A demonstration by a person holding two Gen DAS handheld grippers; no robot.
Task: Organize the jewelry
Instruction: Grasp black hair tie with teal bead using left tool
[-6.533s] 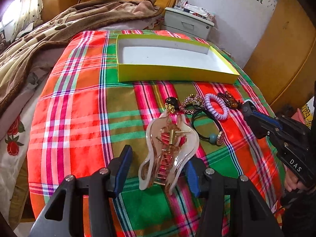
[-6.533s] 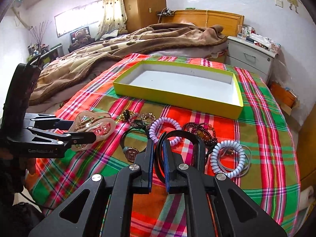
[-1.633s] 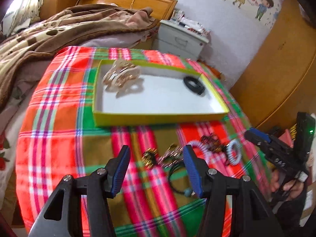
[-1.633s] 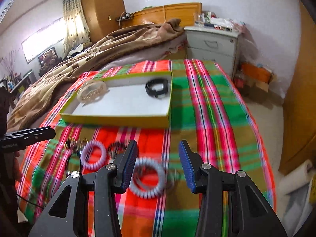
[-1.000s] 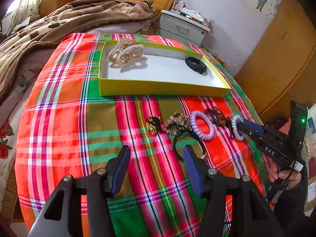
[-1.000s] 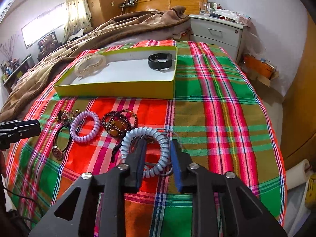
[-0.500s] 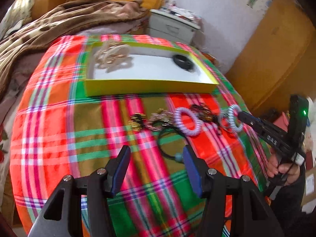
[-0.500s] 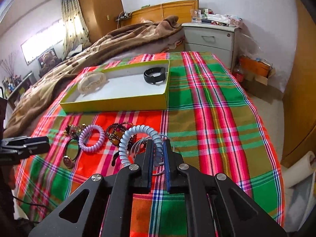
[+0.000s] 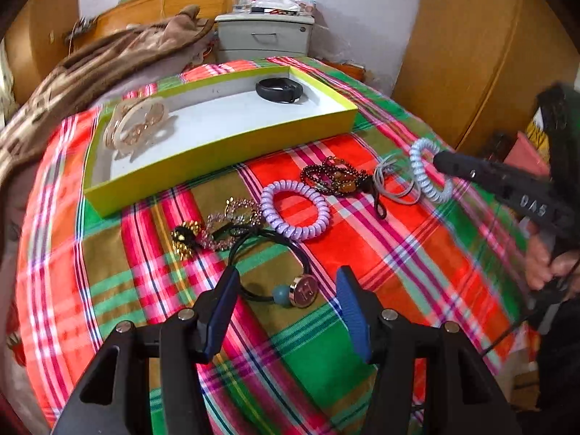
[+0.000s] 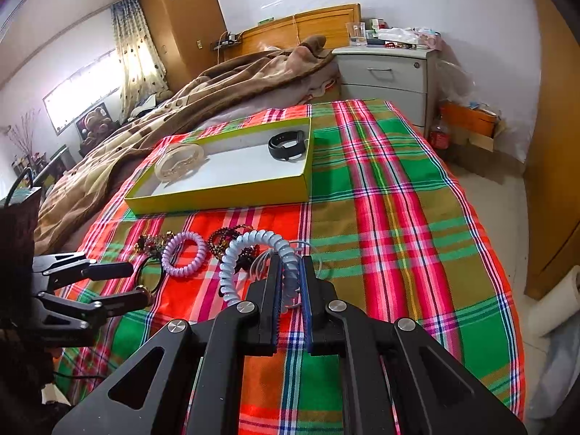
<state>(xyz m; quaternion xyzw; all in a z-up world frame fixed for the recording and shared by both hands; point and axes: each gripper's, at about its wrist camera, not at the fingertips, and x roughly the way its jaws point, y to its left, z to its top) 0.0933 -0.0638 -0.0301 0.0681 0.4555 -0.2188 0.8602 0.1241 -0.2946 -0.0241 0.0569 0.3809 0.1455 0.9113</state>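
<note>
My right gripper (image 10: 289, 277) is clamped on a pale blue coil hair tie (image 10: 250, 253), which stands up on edge between the blue pads, its loop rising to the left of my fingers. A few thin clear elastic loops (image 10: 266, 262) sit tangled at the same spot. From the left wrist view the same coil tie (image 9: 427, 170) shows side-on, pinched at the tip of my right gripper (image 9: 440, 161), at the right end of the jewelry row on the plaid cloth (image 9: 362, 253).

My left gripper (image 9: 286, 302) is released, jaws wide, with nothing between the pads — it hovers over a black hair band with a round gold charm and a blue bead (image 9: 302, 291). Only this view shows the charm clearly; the right wrist view catches just part of the band behind my left gripper.

Beyond the band lie a gold and rhinestone piece (image 9: 217, 228), a lilac coil hair tie (image 9: 295, 210) and dark beaded bracelets (image 9: 333, 179), in a row from left to right.

Farther back sits the yellow-green box (image 9: 224, 146) with a white floor. Inside it, a translucent hair claw (image 9: 139, 125) rests at the left end and a black band (image 9: 279, 90) at the far right corner.

The right wrist view alone shows a curtained window (image 10: 83, 98) and a brown blanket (image 10: 217, 87) — and a grey nightstand (image 10: 386, 76) beside the bed.
</note>
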